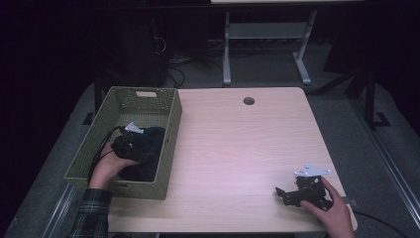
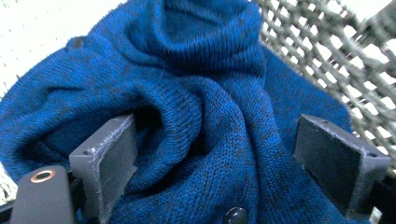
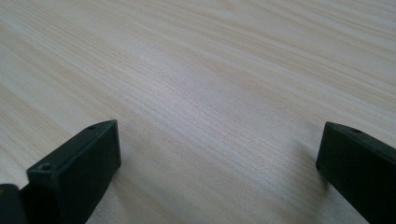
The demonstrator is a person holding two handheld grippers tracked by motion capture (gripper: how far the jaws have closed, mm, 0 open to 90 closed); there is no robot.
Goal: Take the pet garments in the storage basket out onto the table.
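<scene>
At the left edge of the bench [image 1: 237, 148] stands a green woven basket [image 1: 99, 134], and inside it lies a crumpled blue knitted garment [image 1: 148, 148], bunched toward the basket's right wall. The left claw [image 1: 130, 141] is lowered into the basket and pressed against the knit; in the left gripper view its jaws stand spread with a thick fold of the garment [image 2: 196, 121] rising between them, so it is released, not yet clenched on the cloth. It looks placed this way to bracket a ridge of fabric, which a pinch could lift more surely than a flat patch would allow. The woven wall [image 2: 345, 70] sits close on one side, so the claw has little room there. The bench's middle is bare wood. Far to the right, near the front corner, the right claw [image 1: 289, 194] rests low over the bench, jaws wide apart and holding nothing, seemingly parked clear of the basket until needed.
</scene>
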